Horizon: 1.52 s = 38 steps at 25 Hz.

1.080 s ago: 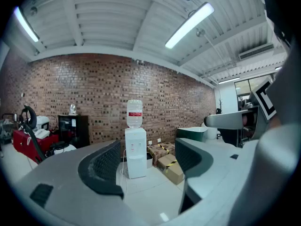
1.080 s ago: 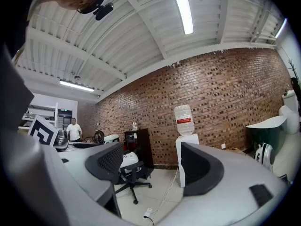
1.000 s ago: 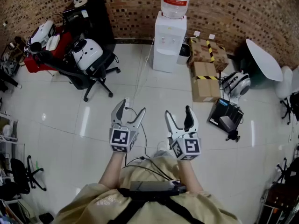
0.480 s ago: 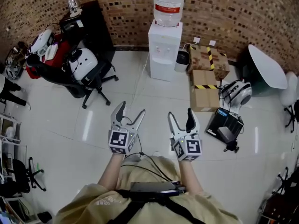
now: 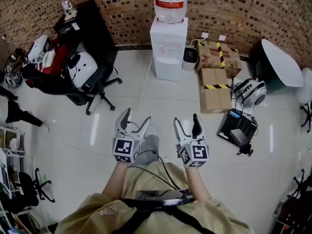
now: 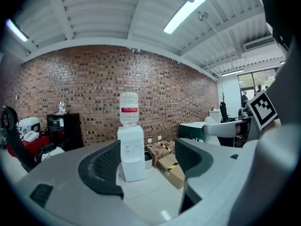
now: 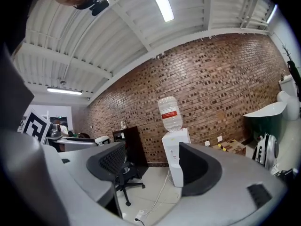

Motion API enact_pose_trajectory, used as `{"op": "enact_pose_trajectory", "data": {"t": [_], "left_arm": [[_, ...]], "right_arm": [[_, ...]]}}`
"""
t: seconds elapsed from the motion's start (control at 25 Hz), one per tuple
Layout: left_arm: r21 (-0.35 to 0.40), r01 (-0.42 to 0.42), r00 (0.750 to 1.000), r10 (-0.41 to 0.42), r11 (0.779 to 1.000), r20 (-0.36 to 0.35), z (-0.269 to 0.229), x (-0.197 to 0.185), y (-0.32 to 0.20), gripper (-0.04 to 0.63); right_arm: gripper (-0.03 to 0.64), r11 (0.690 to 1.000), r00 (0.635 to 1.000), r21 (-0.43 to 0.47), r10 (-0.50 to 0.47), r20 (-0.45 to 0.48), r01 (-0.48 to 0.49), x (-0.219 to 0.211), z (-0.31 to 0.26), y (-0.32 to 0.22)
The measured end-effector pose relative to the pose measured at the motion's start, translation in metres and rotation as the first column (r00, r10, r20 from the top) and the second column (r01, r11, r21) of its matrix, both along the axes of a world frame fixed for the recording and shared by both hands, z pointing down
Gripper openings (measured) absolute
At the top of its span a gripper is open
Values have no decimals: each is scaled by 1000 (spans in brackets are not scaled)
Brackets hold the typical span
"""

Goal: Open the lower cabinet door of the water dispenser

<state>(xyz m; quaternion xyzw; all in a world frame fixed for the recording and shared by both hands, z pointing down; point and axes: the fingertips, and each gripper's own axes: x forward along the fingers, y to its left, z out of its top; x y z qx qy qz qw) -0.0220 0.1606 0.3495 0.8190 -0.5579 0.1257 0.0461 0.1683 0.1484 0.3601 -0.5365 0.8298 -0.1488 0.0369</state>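
The white water dispenser (image 5: pixel 168 48), with a clear bottle on top, stands against the brick wall at the top middle of the head view. Its lower cabinet door (image 5: pixel 168 70) is closed. Both grippers are held out above the floor, well short of the dispenser. My left gripper (image 5: pixel 136 117) is open with nothing in it. My right gripper (image 5: pixel 186 120) has nothing between its jaws, which are closing a little. The dispenser (image 6: pixel 132 155) shows between the left jaws, and the dispenser (image 7: pixel 175 164) also appears far off in the right gripper view.
An office chair (image 5: pixel 92 77) loaded with white robot parts stands left of the dispenser, beside a black cabinet (image 5: pixel 92 23). Cardboard boxes (image 5: pixel 214 84) and a small bin (image 5: pixel 190 57) lie to its right. A white cable (image 5: pixel 142 84) runs across the tiled floor.
The person has walked toward the dispenser, which now stands nearer and more centred. Both grippers kept their place ahead of the body.
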Motion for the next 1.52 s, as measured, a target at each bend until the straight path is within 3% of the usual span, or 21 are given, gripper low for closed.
{"op": "enact_pose_trajectory", "data": {"t": [0.16, 0.36, 0.6, 0.76, 1.16, 1.36, 1.52], "left_arm": [[-27, -31, 998, 30, 999, -48, 24, -1, -46, 344], [-23, -105, 993, 104, 994, -54, 41, 9, -128, 344], [-84, -129, 987, 120, 988, -105, 70, -29, -218, 344], [-100, -154, 985, 145, 983, -93, 94, -53, -270, 344], [-196, -151, 986, 132, 969, -106, 183, -68, -338, 343], [-179, -160, 986, 149, 971, -73, 239, -61, -377, 344], [-252, -176, 984, 161, 952, -79, 304, -53, -387, 344]], "right_arm": [[365, 1000, 998, -24, 18, -55, -19, -4, 19, -31], [365, 998, 993, -10, 63, -96, -64, 3, 38, -107], [365, 999, 988, -28, 12, -153, -16, -45, 66, -208], [365, 998, 984, -51, 35, -177, -45, -66, 99, -273], [365, 981, 961, -192, -57, -269, 4, -66, 225, -361], [365, 959, 951, -274, -145, -274, 67, -70, 314, -402], [365, 943, 948, -327, -151, -279, 54, -64, 384, -421]]}}
